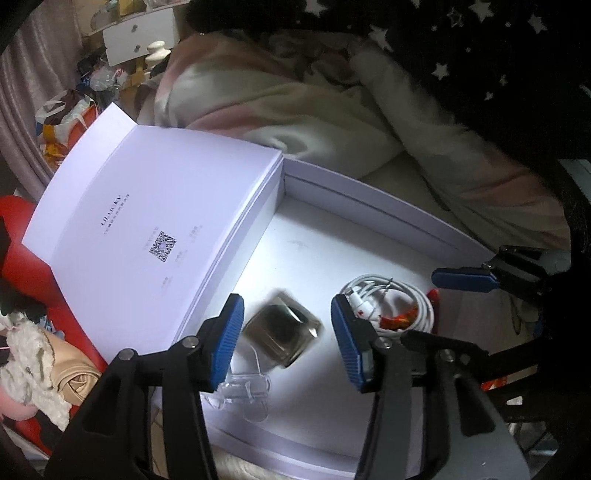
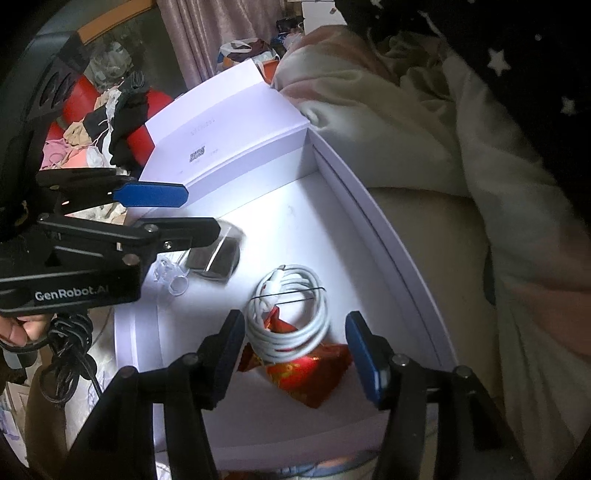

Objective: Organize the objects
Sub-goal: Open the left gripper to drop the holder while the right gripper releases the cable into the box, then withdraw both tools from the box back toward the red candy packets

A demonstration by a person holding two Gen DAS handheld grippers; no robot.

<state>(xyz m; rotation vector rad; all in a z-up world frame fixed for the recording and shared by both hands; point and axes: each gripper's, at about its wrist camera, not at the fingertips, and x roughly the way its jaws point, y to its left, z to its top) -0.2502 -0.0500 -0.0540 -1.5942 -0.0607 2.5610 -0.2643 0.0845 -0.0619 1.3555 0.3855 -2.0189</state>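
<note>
An open white box (image 1: 388, 218) (image 2: 369, 221) lies on the bed, its lid (image 1: 155, 221) (image 2: 229, 122) folded back to the left. Inside lie a clear-cased dark square object (image 1: 282, 334) (image 2: 216, 254), a clear plastic piece (image 1: 245, 393) (image 2: 171, 275), a coiled white cable (image 1: 391, 304) (image 2: 291, 314) and a red-gold pouch (image 1: 400, 317) (image 2: 306, 373) under the cable. My left gripper (image 1: 288, 339) (image 2: 199, 210) is open, its jaws either side of the dark object, which looks blurred. My right gripper (image 2: 295, 358) is open above the cable and pouch; one of its fingers (image 1: 465, 278) shows in the left view.
A rumpled cream-pink blanket (image 1: 295, 107) (image 2: 424, 122) lies beyond and right of the box. A red chair with clothes (image 1: 44, 332) (image 2: 110, 122) stands left. Bags (image 1: 66, 118) and a white drawer unit (image 1: 140, 33) stand at the far left.
</note>
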